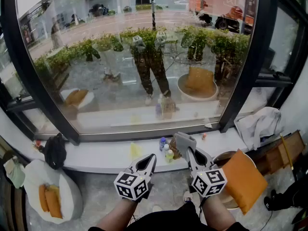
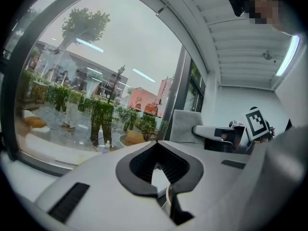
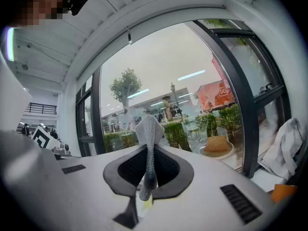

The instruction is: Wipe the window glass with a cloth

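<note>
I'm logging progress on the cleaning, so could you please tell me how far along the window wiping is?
Done: the grey cloth is clamped in the right gripper. In hand: both grippers sit low, near the sill, short of the window glass; the left gripper is shut and empty. Left: all the wiping, since the cloth isn't touching the glass.

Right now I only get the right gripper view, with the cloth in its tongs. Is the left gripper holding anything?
Observer: No, the left gripper has its tongs shut and empty.
Operator: What's on the sill?
Observer: Some small bottles stand near its middle.
Operator: And at its left end?
Observer: A black bag rests there.
</note>
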